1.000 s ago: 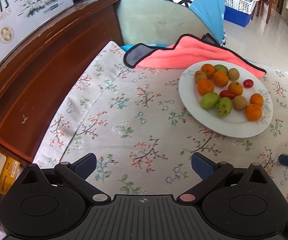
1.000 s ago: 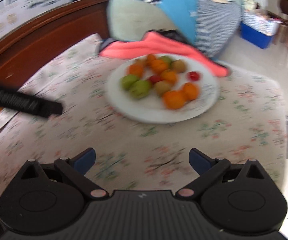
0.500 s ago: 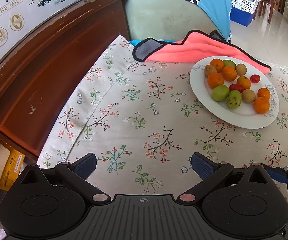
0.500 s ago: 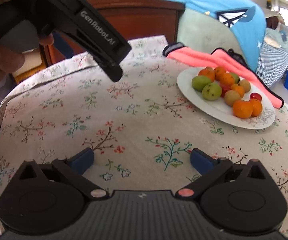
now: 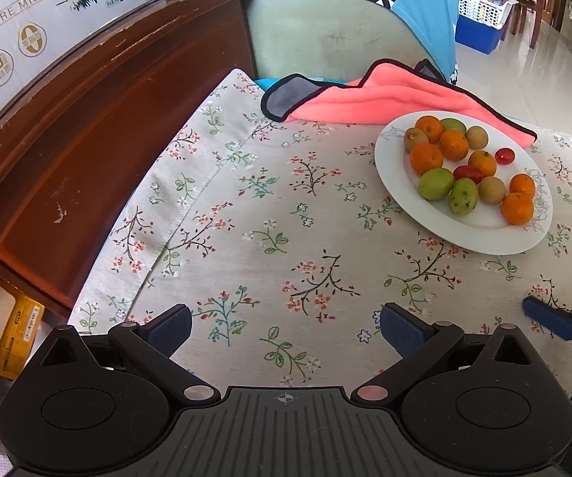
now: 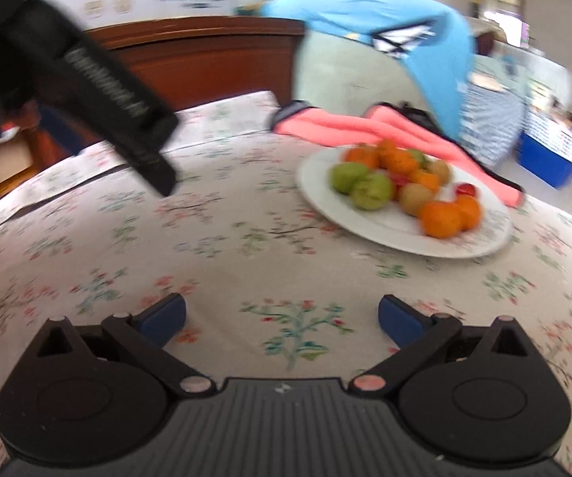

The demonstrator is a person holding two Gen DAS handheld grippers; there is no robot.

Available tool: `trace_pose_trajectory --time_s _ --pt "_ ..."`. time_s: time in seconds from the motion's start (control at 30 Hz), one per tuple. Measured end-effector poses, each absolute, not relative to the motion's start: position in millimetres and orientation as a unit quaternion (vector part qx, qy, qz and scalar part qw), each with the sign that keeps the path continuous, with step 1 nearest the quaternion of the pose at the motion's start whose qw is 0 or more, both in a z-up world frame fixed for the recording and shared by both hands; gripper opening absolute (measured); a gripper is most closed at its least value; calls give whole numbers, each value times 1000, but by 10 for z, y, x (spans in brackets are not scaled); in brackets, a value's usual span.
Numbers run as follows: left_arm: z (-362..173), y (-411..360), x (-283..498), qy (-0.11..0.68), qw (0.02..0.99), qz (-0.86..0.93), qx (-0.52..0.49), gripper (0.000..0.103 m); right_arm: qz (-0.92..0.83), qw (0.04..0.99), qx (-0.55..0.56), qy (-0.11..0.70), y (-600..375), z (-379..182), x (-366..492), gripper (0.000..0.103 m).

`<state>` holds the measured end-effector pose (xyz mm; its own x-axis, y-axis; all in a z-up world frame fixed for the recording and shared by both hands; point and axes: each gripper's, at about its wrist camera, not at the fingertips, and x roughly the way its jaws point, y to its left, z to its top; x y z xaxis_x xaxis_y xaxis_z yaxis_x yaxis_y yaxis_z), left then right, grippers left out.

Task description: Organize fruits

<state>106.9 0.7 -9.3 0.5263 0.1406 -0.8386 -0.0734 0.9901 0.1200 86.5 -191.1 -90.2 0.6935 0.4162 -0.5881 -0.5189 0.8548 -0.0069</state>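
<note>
Floral tablecloth point(image 5: 278, 206) over a table, dark wood furniture to the left, tiled room behind. Left gripper point(image 5: 285, 328) hangs low over bare cloth, jaws spread wide, nothing between them. Right gripper point(image 6: 282, 318) same: jaws wide apart, empty, near the cloth; that view is motion-blurred. Further out, white plate point(image 5: 401, 194) sits beside a pink towel point(image 5: 385, 101) and carries all visible fruit: oranges point(image 5: 426, 158), green fruits point(image 5: 436, 184), brownish ones point(image 5: 491, 189), two small red ones point(image 5: 505, 155), mixed together rather than grouped. No fruit on the cloth. Fits either everything gathered onto the plate, or a mixed pile awaiting sorting; can't tell which.
</note>
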Motion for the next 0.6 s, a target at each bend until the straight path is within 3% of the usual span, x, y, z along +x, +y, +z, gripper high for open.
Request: trace_pose_trajectory --time_s 0.6 --pt "-160 39 1074 488 869 68 35 102 243 919 -86 297 -1920 -904 876 102"
